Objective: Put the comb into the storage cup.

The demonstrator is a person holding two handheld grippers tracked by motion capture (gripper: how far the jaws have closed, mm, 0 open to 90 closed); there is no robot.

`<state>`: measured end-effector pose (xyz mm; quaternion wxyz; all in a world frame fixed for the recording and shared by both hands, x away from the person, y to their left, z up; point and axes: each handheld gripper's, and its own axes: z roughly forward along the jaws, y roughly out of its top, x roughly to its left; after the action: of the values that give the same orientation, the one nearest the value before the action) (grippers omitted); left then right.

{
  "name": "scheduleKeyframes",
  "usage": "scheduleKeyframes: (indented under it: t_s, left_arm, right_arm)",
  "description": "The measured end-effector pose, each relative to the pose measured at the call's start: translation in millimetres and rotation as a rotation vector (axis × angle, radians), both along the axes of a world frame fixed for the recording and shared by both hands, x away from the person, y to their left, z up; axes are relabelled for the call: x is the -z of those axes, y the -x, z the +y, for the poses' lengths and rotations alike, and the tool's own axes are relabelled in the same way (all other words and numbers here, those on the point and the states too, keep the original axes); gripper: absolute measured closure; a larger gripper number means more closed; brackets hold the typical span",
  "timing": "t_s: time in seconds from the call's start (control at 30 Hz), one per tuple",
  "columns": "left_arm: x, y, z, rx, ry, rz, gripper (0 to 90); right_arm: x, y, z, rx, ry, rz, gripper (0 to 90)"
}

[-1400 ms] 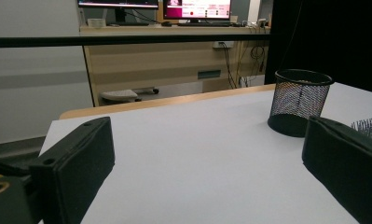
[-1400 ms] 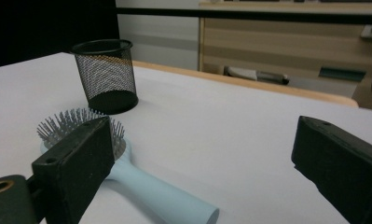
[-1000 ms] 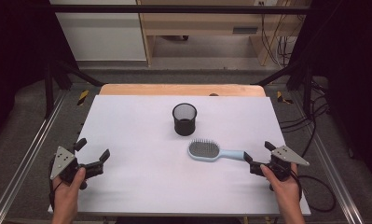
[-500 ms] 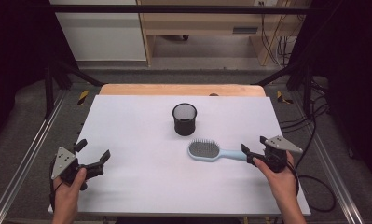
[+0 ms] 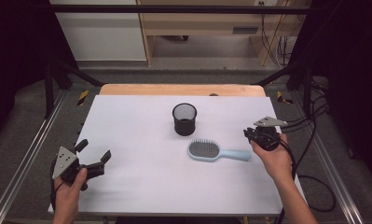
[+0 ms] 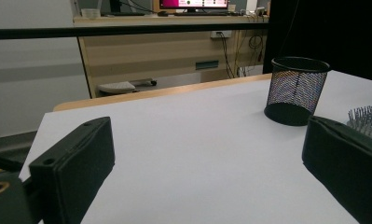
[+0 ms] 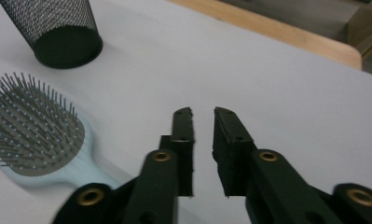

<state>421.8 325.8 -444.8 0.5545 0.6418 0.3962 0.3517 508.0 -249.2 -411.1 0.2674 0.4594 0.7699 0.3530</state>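
A light blue hairbrush (image 5: pixel 211 151) lies bristles up on the white table (image 5: pixel 137 121), its handle pointing right. A black mesh cup (image 5: pixel 184 119) stands upright just behind it. My right gripper (image 5: pixel 247 134) hovers beyond the handle's end, apart from it. In the right gripper view the right gripper (image 7: pixel 203 112) has just been closing; a thin gap is left with nothing in it, and the brush (image 7: pixel 34 135) and cup (image 7: pixel 53 28) lie to its left. My left gripper (image 5: pixel 95 150) rests open at the front left, and in the left gripper view it (image 6: pixel 207 158) frames bare table, with the cup (image 6: pixel 295 91) beyond.
A wooden strip (image 5: pixel 183 89) borders the table's far edge. Metal rails (image 5: pixel 30 154) run along both sides. Black cables (image 5: pixel 314 140) trail on the floor at the right. A wooden bench (image 5: pixel 207 28) stands behind the table.
The right gripper has lifted and moved away from the brush handle's end toward the far right, and its jaws have closed empty. The brush, the cup and the left gripper have stayed put.
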Motion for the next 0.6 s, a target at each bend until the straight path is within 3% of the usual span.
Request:
scheduleKeyframes:
  t_s: [0.2, 0.5, 0.6]
  left_arm:
    - [0.5, -0.7, -0.7, 0.001, -0.003, 0.002, 2.4]
    - [0.7, -0.9, -0.5, 0.001, -0.005, 0.003, 2.4]
    - [0.7, -1.0, -1.0, 0.003, -0.008, 0.003, 2.4]
  right_arm:
    - [7.1, -11.2, 1.0, -0.024, 0.048, 0.055, 90.0]
    - [15.8, -18.8, 2.7, -0.033, 0.061, 0.114, 90.0]
    - [20.9, -21.1, 4.9, -0.043, 0.073, 0.158, 90.0]
